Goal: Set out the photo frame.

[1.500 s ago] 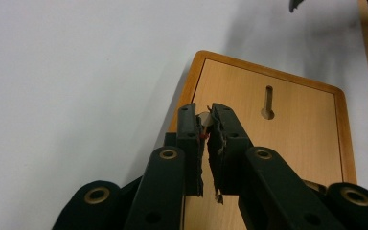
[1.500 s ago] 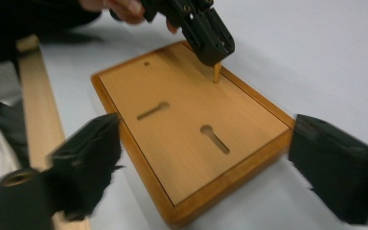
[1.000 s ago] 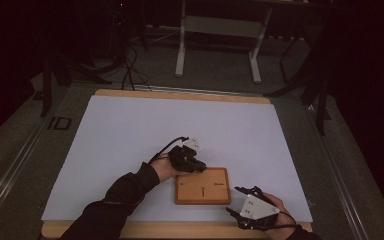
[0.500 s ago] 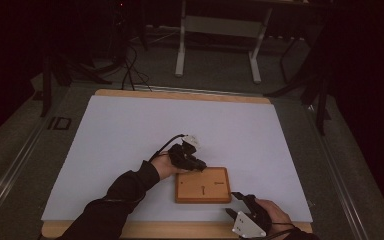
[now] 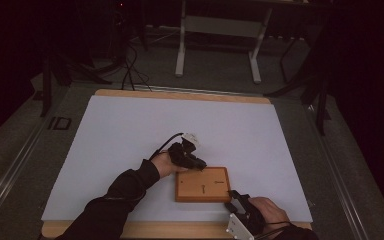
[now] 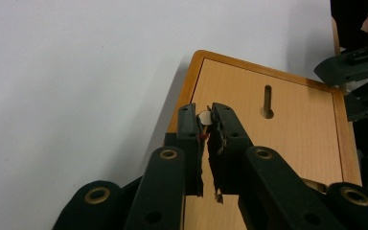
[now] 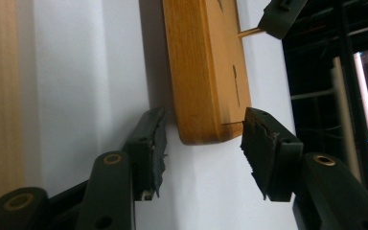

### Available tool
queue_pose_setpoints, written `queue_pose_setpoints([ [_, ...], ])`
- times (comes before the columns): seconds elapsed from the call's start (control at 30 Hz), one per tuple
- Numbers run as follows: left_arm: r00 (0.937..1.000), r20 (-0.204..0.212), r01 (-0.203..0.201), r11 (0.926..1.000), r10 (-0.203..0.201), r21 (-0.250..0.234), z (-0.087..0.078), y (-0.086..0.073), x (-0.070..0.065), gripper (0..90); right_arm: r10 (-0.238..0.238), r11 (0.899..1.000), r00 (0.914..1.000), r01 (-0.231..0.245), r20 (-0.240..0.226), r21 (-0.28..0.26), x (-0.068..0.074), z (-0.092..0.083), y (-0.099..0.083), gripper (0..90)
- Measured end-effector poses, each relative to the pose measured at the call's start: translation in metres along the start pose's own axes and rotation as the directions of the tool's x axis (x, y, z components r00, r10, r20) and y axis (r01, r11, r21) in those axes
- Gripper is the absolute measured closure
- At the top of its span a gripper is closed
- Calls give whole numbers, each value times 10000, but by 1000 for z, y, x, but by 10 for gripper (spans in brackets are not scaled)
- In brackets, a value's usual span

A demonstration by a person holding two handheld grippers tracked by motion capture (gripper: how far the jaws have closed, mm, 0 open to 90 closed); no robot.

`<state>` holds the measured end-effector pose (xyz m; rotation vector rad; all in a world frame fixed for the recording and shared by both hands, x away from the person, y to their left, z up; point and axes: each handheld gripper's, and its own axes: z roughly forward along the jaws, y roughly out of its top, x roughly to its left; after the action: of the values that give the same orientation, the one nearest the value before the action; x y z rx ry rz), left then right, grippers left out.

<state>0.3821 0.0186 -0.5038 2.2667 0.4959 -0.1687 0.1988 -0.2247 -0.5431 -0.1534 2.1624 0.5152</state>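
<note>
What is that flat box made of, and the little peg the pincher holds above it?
The box looks like wood: pale grain on top, a darker smooth orange-brown rim, likely varnished. The peg in the left gripper is pale and round-ended, probably wood too, though it is too hidden to be sure.

Wooden box [image 5: 202, 184]: flat, rectangular, light top panel with darker raised rim and rounded corners, narrow slot in the middle of the top. Lies flat on white sheet near the front table edge. Small peg [image 6: 204, 118] stands at its far-left corner.
</note>
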Motion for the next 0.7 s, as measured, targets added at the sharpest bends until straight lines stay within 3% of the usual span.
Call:
queue_pose_setpoints([
  [0.1, 10000, -18, -25, 10000, 25, 28, 0, 0, 0, 836, -584, 9983, 9977, 582, 346, 63, 4, 2, 2, 538],
  [0.27, 10000, -20, -76, 9999, 76, 97, 0, 1, -1, 836, -1600, 9861, 9850, 1566, 640, 546, 11, 6, 4, 591],
  [0.47, 10000, -18, 8, 10000, -8, 76, 0, 1, -1, 834, -2353, 9711, 9641, 2279, 1228, 713, 18, 7, 4, 653],
  [0.6, 9999, -90, -127, 9998, 128, 129, 0, 1, -3, 833, -2898, 9563, 9477, 2809, 1338, 815, 21, 8, 5, 664],
  [0.7, 9997, -100, -241, 9996, 243, 153, 0, 1, -3, 832, -3009, 9528, 9447, 2921, 1302, 824, 22, 8, 4, 666],
])
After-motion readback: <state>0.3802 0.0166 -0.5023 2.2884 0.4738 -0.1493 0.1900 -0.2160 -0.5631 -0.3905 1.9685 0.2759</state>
